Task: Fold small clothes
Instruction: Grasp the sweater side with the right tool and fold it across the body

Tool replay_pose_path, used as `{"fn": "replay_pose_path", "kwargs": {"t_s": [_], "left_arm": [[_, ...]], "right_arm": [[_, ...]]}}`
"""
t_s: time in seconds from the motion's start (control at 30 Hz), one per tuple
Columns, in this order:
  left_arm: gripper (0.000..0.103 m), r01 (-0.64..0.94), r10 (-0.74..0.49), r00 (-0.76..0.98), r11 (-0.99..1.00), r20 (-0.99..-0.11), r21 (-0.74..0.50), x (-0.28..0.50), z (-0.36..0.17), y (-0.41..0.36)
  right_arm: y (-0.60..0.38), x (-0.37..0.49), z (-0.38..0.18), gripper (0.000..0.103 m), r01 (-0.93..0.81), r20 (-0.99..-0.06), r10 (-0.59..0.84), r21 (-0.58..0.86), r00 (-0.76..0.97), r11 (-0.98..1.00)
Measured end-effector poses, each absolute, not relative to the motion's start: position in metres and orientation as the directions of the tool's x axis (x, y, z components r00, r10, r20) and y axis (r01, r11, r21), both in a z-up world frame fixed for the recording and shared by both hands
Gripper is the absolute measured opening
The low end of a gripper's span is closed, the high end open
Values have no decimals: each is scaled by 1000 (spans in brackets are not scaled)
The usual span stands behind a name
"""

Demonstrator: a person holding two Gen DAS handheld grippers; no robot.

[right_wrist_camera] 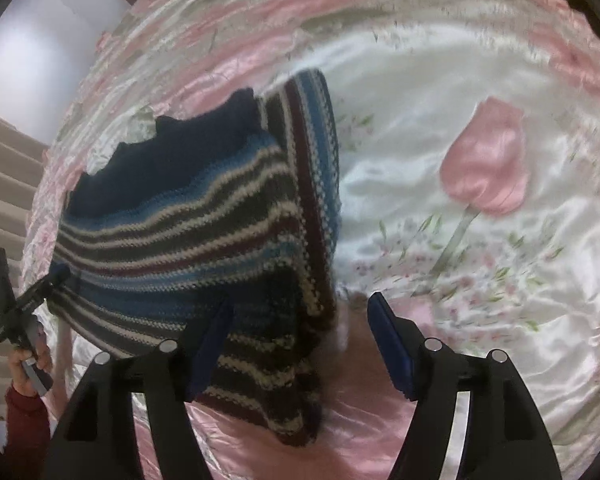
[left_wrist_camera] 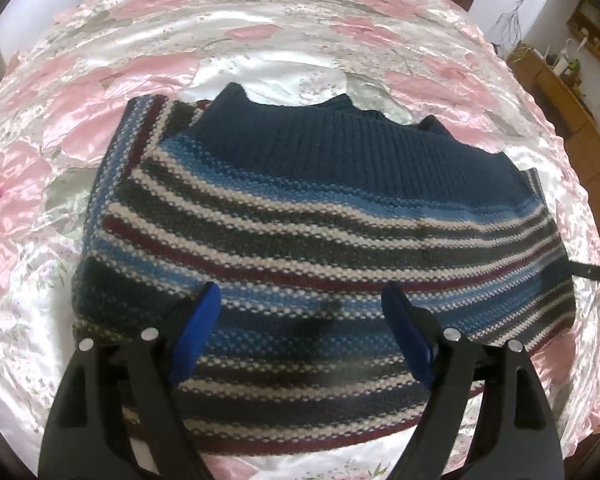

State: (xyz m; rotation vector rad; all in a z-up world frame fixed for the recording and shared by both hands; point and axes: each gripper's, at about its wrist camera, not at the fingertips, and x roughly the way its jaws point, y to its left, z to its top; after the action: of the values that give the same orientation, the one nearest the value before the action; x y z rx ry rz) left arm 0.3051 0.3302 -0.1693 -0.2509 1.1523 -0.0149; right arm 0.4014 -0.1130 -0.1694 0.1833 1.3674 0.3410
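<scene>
Sweater [left_wrist_camera: 320,216] under spread left gripper [left_wrist_camera: 300,320], seemingly untouched

Support surface was a bed covered by a glossy satin bedspread [left_wrist_camera: 260,32], white with large pink tulip prints and small green sprigs, wrinkled throughout. One striped knit sweater [left_wrist_camera: 300,232] lay directly on it, partly folded, navy ribbed hem uppermost.

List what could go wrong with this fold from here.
1. Both grippers, left and right, are open, so nothing pins the sweater; its bulky folded layers may spring apart.
2. The satin cloth looks slick and is already wrinkled; the sweater could slide or drag it along on the next pull.
3. The folded-in sleeve sits askew, so another fold could come out lopsided.
</scene>
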Motion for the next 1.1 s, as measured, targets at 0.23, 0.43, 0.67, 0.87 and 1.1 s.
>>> {"fn": "replay_pose_path", "kwargs": {"t_s": [0.23,0.43,0.67,0.87,1.1], "left_arm": [[83,-140,-163,393,962,-905,-234,309,-182,344],[83,-133,-163,392,964,-905,-231,309,-185,343],[83,-138,-176,386,960,-906,-246,310,-185,346],[84,-108,-163,364,971,-917,-215,313,-194,343],[91,-84,-154,356,977,-922,-196,317,-202,338]], "right_arm": [[-106,406,-197,50,-106,-912,389,378,130,920],[-101,399,-173,29,-169,-891,419,392,175,904],[-98,392,-168,28,-182,-901,383,350,202,919],[-105,393,-198,29,-142,-904,388,367,179,919],[-101,392,-205,30,-132,-906,378,358,190,925]]}}
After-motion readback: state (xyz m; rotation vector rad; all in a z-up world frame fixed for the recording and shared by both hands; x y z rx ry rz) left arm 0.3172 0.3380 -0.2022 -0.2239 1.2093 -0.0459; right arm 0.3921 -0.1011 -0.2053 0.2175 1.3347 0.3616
